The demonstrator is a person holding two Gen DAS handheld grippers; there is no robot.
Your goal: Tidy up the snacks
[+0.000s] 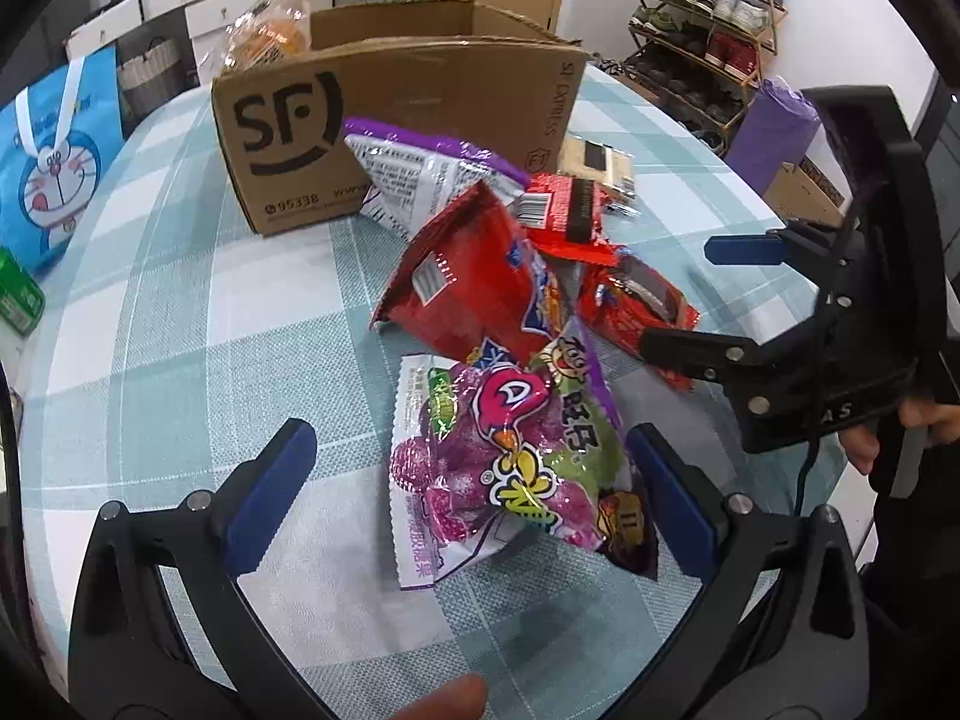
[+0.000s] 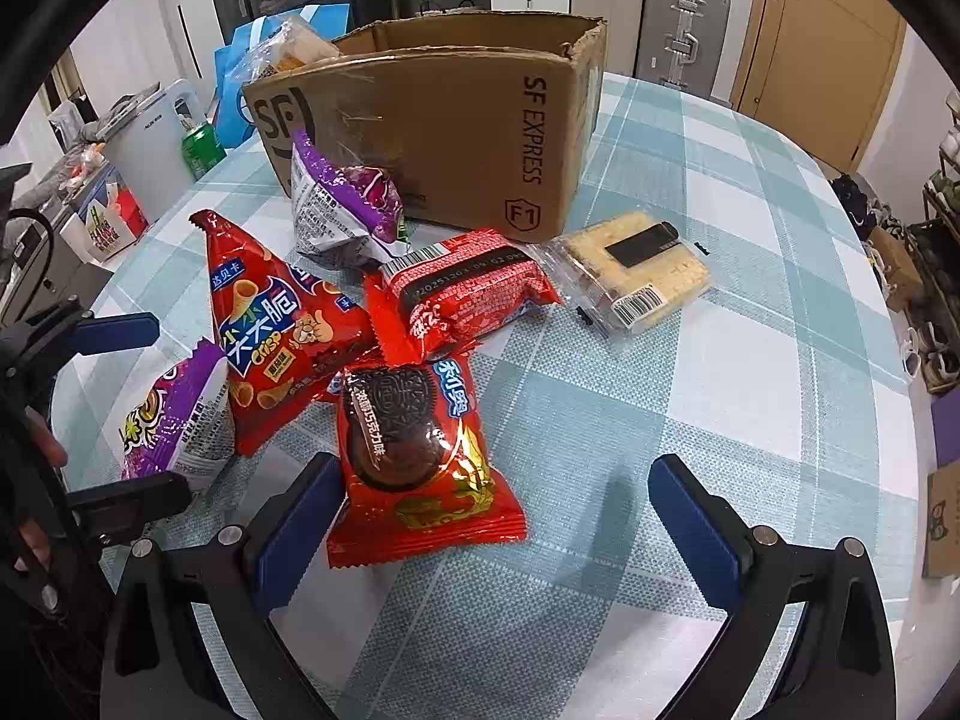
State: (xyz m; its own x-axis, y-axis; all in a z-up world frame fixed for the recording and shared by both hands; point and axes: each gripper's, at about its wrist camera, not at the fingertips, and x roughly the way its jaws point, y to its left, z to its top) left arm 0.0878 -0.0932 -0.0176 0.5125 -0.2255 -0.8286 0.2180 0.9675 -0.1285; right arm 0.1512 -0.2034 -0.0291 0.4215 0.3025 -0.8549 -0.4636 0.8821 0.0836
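The left gripper (image 1: 468, 498) is being held spread wide around the purple gummy bag (image 1: 510, 468), its blue pads on either side of the bag and not pressing it. Just beyond, the red crisp bag (image 2: 282, 330) is being propped against the pile, with a purple-and-white packet (image 2: 342, 210) leaning on the open cardboard box (image 2: 456, 120) behind. The right gripper (image 2: 489, 510) is also being held wide open, the red cookie pack (image 2: 414, 456) lying between its fingers, touching the left pad. Further right, a clear pastry pack (image 2: 636, 276) is resting on the checked tablecloth (image 2: 750, 360).
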